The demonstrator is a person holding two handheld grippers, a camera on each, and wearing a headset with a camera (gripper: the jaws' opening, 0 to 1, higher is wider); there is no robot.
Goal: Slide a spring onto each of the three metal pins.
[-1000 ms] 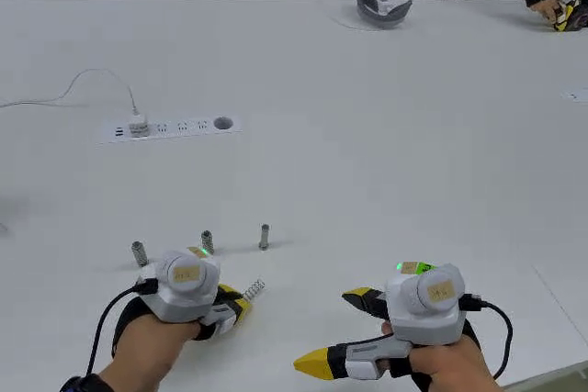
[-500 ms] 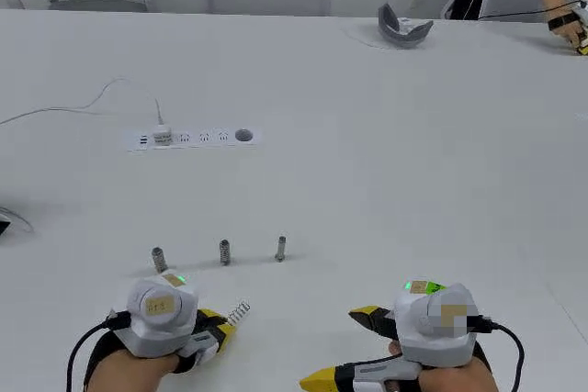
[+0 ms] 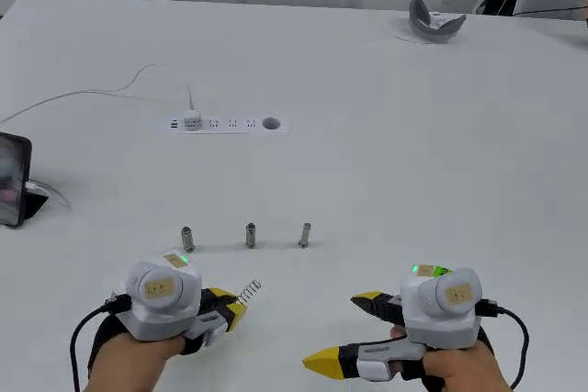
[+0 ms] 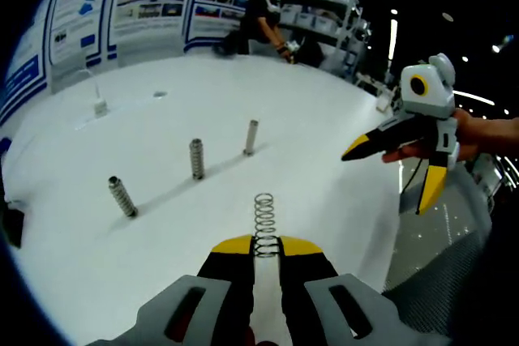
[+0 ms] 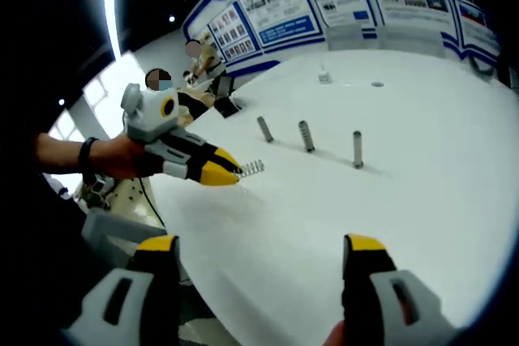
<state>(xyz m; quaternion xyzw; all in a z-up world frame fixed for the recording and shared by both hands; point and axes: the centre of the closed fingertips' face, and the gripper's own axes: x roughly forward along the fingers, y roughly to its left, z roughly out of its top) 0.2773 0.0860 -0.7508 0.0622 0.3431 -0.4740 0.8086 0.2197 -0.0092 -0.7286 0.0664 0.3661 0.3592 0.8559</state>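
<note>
On bench, head view: left gripper pinches spring by one end, near bare pin. Left gripper view: I'd tip it upright over that pin, then lower straight. Right gripper view: right gripper jaws spread, holding nothing.

Right gripper jaws wide, left gripper pinching spring, three pins beyond

Left claw and right claw yellow-tipped, spring silver, table white.
</note>
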